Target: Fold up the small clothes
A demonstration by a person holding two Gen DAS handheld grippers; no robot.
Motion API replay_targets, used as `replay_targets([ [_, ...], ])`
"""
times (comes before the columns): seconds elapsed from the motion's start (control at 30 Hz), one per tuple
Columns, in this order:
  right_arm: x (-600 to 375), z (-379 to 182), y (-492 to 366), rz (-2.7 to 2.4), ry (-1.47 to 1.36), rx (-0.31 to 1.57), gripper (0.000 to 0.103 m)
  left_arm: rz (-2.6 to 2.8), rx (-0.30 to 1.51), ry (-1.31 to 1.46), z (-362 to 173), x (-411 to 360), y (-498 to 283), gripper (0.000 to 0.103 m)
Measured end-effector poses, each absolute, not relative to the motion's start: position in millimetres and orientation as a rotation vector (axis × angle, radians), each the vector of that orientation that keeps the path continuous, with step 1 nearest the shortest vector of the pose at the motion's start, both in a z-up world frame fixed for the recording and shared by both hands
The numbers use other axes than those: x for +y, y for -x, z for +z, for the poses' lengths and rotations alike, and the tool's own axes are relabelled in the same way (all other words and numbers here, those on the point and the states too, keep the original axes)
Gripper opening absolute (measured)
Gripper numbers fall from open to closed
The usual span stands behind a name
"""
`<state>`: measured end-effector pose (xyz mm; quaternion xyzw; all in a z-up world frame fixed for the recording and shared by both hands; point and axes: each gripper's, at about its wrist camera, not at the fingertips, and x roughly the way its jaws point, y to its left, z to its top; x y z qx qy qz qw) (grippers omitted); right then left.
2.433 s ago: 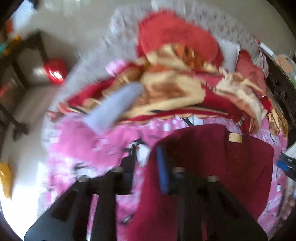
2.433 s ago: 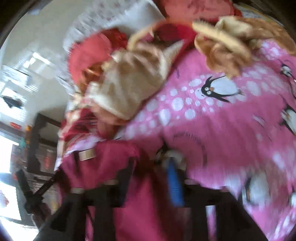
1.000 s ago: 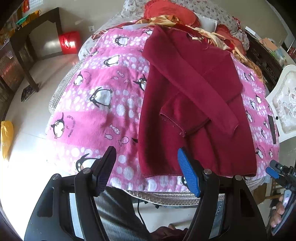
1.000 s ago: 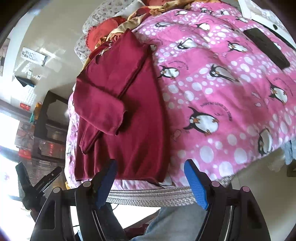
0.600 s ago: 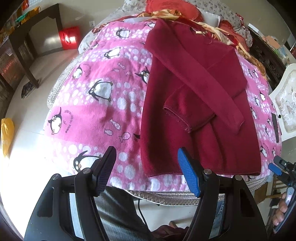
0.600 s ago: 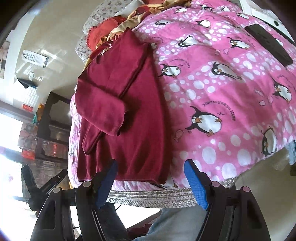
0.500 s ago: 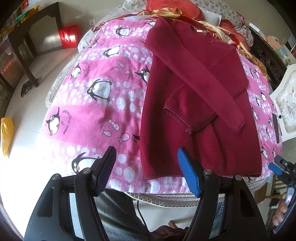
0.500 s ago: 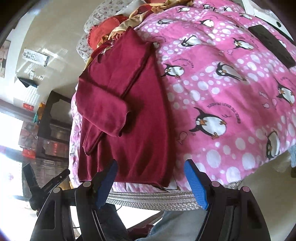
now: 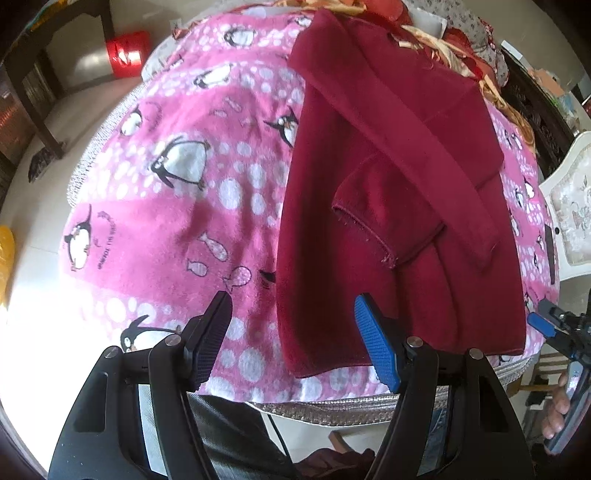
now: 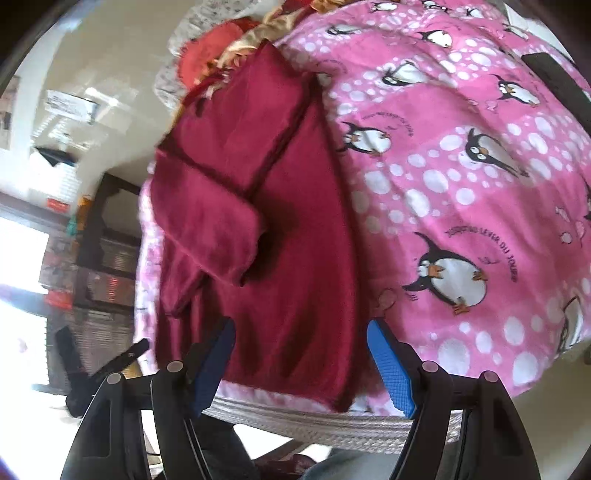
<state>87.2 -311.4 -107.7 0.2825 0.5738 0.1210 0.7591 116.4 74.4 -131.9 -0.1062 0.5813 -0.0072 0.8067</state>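
Observation:
A dark red sweater lies flat on a pink penguin blanket, both sleeves folded across its body, hem toward me. It also shows in the right wrist view. My left gripper is open and empty, just above the hem's left corner. My right gripper is open and empty, over the hem's right corner near the bed edge. The right gripper also shows at the far right of the left wrist view.
A heap of red and gold bedding lies at the far end of the bed. A dark flat object lies on the blanket at right. A white chair stands on the right, dark furniture on the left.
Both grippers have moved from the sweater's collar end back to the hem at the near bed edge, opened, and now creep forward closer to the hem corners.

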Motion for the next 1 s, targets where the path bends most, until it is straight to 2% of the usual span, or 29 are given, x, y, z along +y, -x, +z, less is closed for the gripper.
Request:
replay_targets([
  [0.13, -306, -122, -85, 0.282, -0.598, 1.314, 0.048, -0.059, 1.288, 0.241, -145, 74, -115, 0.066],
  [0.2, -304, -128, -81, 0.274, -0.577, 1.324, 0.044, -0.083, 1.282, 0.262, -147, 73, -113, 0.061],
  [0.37, -301, -138, -78, 0.239, -0.58, 1.363, 0.043, -0.059, 1.335, 0.186, -163, 58, -117, 0.028],
  [0.4, -299, -138, -80, 0.233, -0.563, 1.371, 0.042, -0.051, 1.332, 0.171, -162, 56, -117, 0.018],
  [0.43, -297, -138, -82, 0.221, -0.532, 1.379, 0.032, -0.055, 1.326, 0.172, -159, 56, -117, 0.008],
  [0.47, -295, -139, -84, 0.203, -0.497, 1.389, 0.015, -0.064, 1.312, 0.181, -153, 58, -115, 0.008],
  [0.5, -294, -138, -84, 0.195, -0.479, 1.395, 0.009, -0.058, 1.297, 0.18, -147, 60, -114, 0.007],
  [0.7, -312, -102, -72, 0.28, -0.514, 1.314, 0.007, -0.093, 1.257, 0.185, -105, 81, -98, 0.006],
  [0.83, -315, -73, -61, 0.31, -0.447, 1.286, 0.006, -0.128, 1.271, 0.085, -85, 68, -81, 0.006],
  [1.0, -310, -78, -46, 0.29, -0.347, 1.331, 0.006, -0.095, 1.334, 0.148, -124, 75, -77, 0.007],
])
